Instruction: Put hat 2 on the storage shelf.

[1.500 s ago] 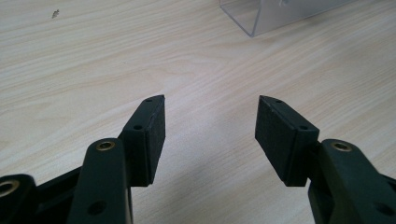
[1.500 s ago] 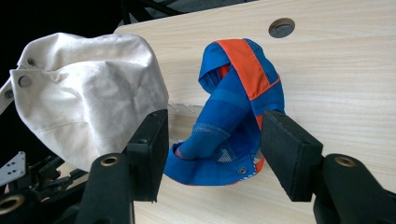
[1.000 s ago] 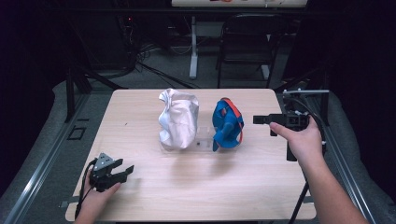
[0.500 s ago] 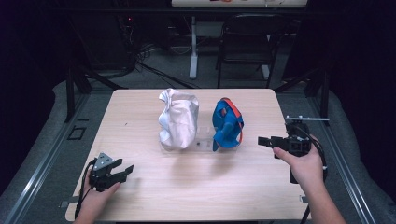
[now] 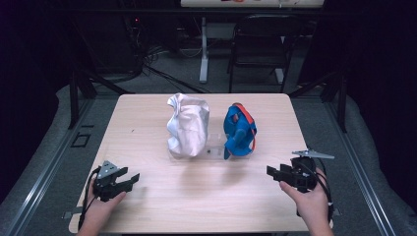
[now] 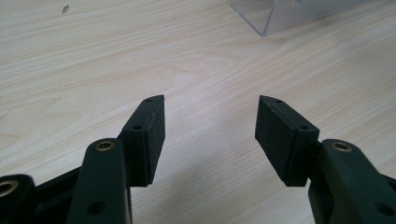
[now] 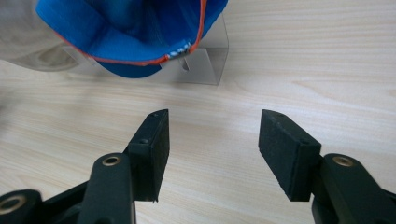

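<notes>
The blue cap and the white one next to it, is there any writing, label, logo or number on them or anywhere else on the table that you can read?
None can be read.
Blue cap: a small pale patch on the orange-edged rim, too small and blurred to read.
White cap: no marking shows.
Clear stand and table: no text.

You have 2 caps on the table (image 5: 147, 128): 1 white cap (image 5: 187, 125) and 1 blue cap (image 5: 239, 130) with orange trim. Under them stands 1 clear plastic stand (image 5: 214, 147). You hold 2 grippers, 1 left gripper (image 5: 129, 180) and 1 right gripper (image 5: 271, 171), each with 2 black jaws.
</notes>
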A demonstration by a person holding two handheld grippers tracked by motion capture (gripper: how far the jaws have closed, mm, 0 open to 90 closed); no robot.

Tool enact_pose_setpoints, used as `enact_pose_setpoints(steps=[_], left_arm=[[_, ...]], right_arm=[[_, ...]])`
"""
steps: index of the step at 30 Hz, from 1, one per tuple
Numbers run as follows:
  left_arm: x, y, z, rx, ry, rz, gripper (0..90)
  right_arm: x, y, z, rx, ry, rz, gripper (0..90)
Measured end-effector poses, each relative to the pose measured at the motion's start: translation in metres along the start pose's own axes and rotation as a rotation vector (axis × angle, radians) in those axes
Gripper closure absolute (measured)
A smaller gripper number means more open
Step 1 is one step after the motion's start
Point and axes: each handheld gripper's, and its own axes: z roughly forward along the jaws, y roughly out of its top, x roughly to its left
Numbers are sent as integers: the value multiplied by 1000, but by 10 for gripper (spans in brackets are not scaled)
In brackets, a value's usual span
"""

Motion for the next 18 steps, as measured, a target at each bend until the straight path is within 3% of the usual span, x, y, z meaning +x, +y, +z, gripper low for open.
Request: enact_pose_setpoints(steps=[6,10,12,18], left_arm=[[0,0,0,2,-3,-4,433],[0,-1,1,2,-6,-2,434],[-1,0,2,0,-8,0,433],[-1,1,1,-1,-1,14,439]], right_arm=[[0,-21,11,-37,-33,-15,445],[-2,-34,19,-74,-45,3,447],[-4,-46,25,-105,-79,-7,449],[-11,-60,35,-92,-107,12,470]])
